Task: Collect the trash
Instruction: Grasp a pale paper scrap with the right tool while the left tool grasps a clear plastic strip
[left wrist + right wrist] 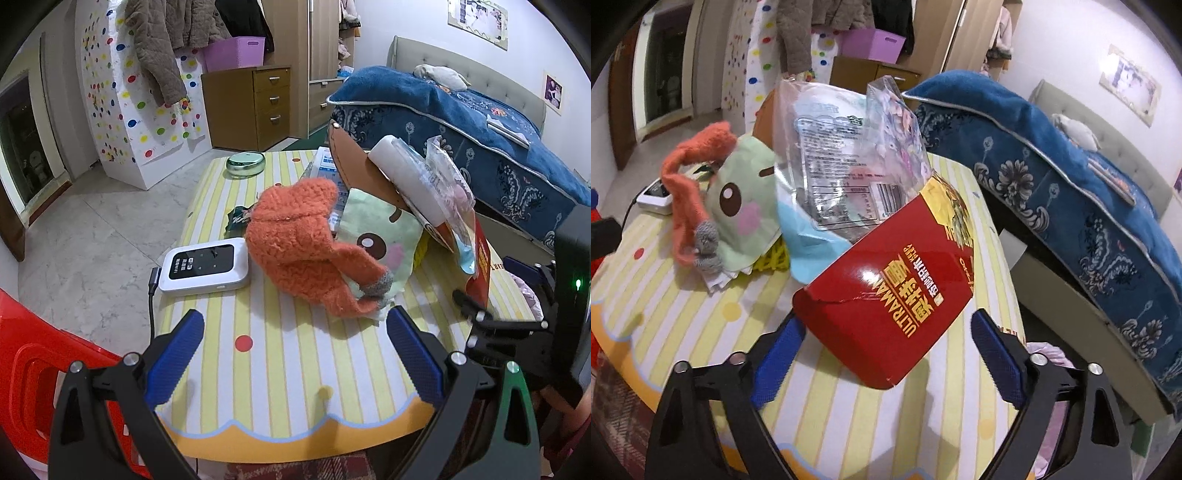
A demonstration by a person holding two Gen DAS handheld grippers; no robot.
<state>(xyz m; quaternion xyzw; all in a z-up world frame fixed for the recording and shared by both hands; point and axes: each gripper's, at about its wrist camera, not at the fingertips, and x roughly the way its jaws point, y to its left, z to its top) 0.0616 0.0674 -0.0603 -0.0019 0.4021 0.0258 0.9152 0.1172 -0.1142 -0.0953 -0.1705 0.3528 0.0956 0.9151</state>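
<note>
A red carton (886,288) marked ULTRAMAN leans on the yellow striped table (849,424), stuffed with clear plastic wrappers (842,177). My right gripper (886,323) is open, its blue pads on either side of the carton's lower end; the right pad stands clear of it. In the left wrist view the carton (480,258) also holds a white roll (406,177). My left gripper (295,315) is open over bare tablecloth with nothing between its fingers. Just beyond it lie an orange knitted glove (295,240) and a pale green paper bag (376,236) with a cartoon face.
A white device (205,266) with a cable lies at the table's left edge, and a green tin (245,162) at the far end. A red plastic chair (33,354) stands at the left. A bed with a blue blanket (461,122) runs along the right side.
</note>
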